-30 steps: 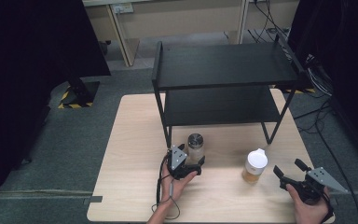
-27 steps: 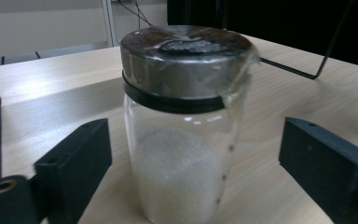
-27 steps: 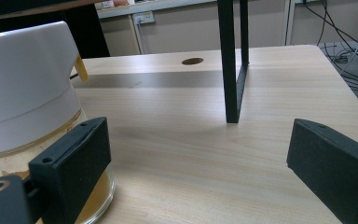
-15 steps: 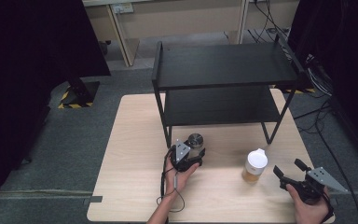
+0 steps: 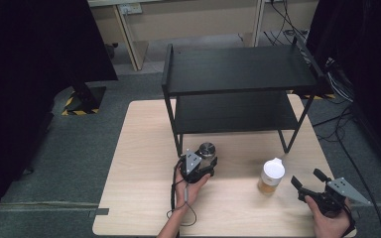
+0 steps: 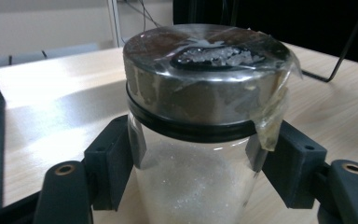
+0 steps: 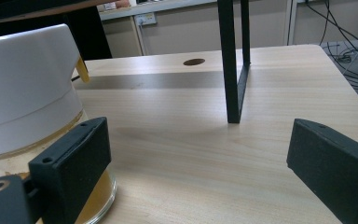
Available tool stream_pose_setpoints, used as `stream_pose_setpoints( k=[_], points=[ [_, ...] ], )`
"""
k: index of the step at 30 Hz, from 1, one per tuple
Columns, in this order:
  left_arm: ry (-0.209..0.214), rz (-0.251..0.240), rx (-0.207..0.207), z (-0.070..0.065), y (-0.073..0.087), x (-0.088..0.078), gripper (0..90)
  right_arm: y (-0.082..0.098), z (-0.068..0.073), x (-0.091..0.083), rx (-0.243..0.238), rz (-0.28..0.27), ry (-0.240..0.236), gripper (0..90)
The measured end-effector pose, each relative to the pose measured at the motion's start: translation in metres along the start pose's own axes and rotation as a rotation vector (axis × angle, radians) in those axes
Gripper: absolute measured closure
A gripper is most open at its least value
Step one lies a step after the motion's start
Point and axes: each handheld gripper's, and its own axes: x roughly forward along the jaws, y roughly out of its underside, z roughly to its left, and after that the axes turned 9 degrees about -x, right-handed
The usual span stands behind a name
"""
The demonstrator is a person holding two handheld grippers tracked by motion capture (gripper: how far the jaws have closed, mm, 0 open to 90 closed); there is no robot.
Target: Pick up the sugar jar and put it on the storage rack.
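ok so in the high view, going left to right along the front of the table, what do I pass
left gripper shut on the shaker jar → white-lidded jar → right gripper, open

No readable text, labels, brands or numbers anywhere. Only marking was the yellow-black hazard striping (image 5: 74, 105) on the floor stand base at left; it carried no lettering. Jar (image 6: 200, 116) lid was unmarked too.
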Motion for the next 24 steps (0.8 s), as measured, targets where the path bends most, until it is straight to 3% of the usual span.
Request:
stream_pose_setpoints(
  k=[12,24],
  points=[
    [-0.032,-0.145,0.030,-0.016,0.002,-0.049,31.1,-0.001,0.001,0.000,0.001,0.003,0.004,6.2],
    [-0.058,-0.237,0.052,-0.033,-0.021,-0.076,31.1,-0.001,0.001,0.000,-0.002,0.003,0.006,6.3]
  ],
)
